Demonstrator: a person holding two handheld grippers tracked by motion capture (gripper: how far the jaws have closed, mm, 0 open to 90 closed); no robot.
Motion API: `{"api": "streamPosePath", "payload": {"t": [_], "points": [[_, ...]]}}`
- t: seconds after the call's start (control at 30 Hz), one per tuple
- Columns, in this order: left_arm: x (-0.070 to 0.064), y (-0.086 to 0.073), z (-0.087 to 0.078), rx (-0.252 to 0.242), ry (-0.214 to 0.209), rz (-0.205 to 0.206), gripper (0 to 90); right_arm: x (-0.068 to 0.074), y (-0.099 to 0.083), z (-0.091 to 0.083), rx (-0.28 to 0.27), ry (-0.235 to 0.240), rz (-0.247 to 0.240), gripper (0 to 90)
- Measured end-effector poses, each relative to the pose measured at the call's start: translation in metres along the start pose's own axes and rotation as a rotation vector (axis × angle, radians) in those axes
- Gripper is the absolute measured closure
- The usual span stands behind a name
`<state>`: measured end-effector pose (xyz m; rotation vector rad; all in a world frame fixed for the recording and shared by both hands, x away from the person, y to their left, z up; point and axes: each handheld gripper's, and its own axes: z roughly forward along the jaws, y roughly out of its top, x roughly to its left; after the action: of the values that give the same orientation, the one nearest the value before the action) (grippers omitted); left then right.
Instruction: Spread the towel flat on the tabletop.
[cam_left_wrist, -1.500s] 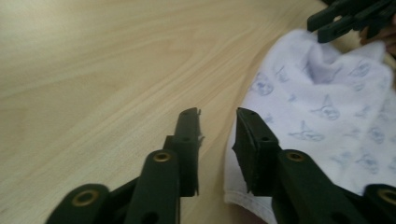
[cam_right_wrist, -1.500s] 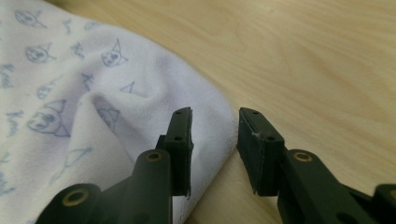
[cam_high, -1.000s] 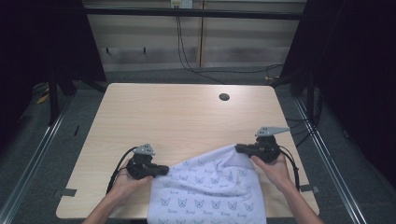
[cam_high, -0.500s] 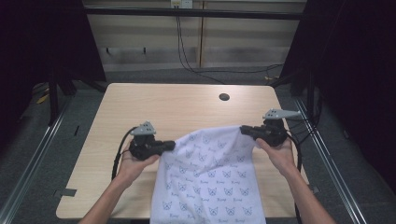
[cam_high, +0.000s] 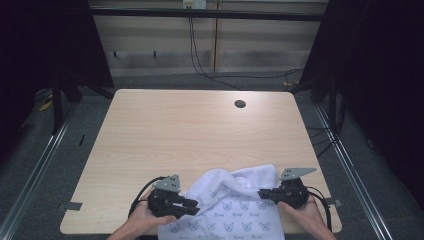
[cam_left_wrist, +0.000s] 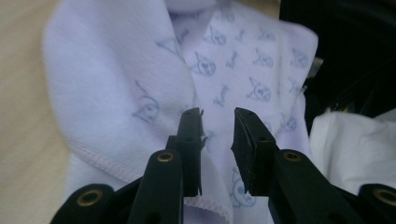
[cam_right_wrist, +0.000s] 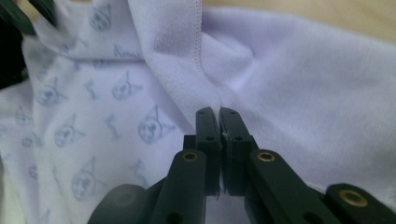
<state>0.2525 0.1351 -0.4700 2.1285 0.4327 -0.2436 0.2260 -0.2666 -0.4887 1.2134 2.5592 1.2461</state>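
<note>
Right claw (cam_right_wrist: 219, 114) pinches the towel (cam_high: 235, 210) hem; left claw (cam_left_wrist: 217, 114) stands narrowly apart over the cloth, holding nothing. Fold probably about half done: the far edge lies bunched between the claws on the tabletop (cam_high: 175, 135), flattening left.

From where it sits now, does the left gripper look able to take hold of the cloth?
Probably yes. The left gripper has its jaws apart right over the cloth, with the hemmed edge just below them and nothing between. The right gripper is shut on another fold.
</note>
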Motion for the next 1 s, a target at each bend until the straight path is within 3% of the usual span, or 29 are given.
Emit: {"api": "streamPosePath", "payload": {"t": [0.07, 0.1, 0.17, 0.2, 0.3, 0.33, 0.43, 0.5, 0.53, 0.57, 0.63, 0.77, 0.83, 1.0], "points": [[0.011, 0.005, -0.009, -0.068, 0.03, -0.038, 70.1, -0.001, -0.004, 0.002, 0.024, 0.007, 0.009, 86.9], [0.021, 0.009, -0.012, -0.093, 0.081, -0.058, 70.2, 0.0, -0.005, 0.004, 0.033, 0.002, 0.003, 86.8], [0.037, 0.013, -0.01, -0.112, 0.13, -0.1, 69.3, 0.0, -0.004, 0.007, 0.046, 0.017, 0.006, 85.7], [0.049, 0.014, -0.005, -0.105, 0.149, -0.147, 69.0, 0.0, -0.004, 0.007, 0.047, 0.017, 0.001, 84.9], [0.066, 0.017, 0.015, -0.027, 0.204, -0.155, 62.9, 0.0, -0.003, 0.008, 0.04, 0.015, 0.0, 84.3], [0.068, 0.018, 0.02, -0.028, 0.202, -0.16, 60.5, 0.0, -0.002, 0.007, 0.038, 0.016, -0.001, 84.4], [0.071, 0.02, 0.034, 0.037, 0.193, -0.176, 56.1, 0.0, -0.002, 0.007, 0.034, 0.015, 0.0, 84.9], [0.069, 0.02, 0.04, 0.066, 0.177, -0.163, 60.9, -0.001, -0.001, 0.005, 0.018, 0.013, -0.002, 84.9], [0.067, 0.019, 0.043, 0.07, 0.161, -0.149, 67.4, -0.002, 0.0, 0.004, 0.006, 0.011, -0.002, 85.0], [0.064, 0.019, 0.042, 0.061, 0.174, -0.115, 74.6, -0.002, 0.001, 0.002, -0.01, 0.007, -0.003, 85.0], [0.06, 0.021, 0.037, 0.04, 0.184, -0.103, 86.1, -0.004, 0.004, -0.001, -0.034, 0.011, 0.006, 85.0], [0.062, 0.026, 0.012, -0.071, 0.23, -0.114, 87.7, -0.007, 0.006, -0.007, -0.077, -0.007, 0.018, 73.6], [0.065, 0.028, 0.0, -0.108, 0.251, -0.118, 87.7, -0.01, 0.007, -0.015, -0.121, 0.005, 0.035, 68.2], [0.076, 0.024, -0.022, -0.169, 0.306, -0.149, 87.3, -0.024, 0.002, -0.037, -0.185, -0.051, 0.074, 60.0]]}}
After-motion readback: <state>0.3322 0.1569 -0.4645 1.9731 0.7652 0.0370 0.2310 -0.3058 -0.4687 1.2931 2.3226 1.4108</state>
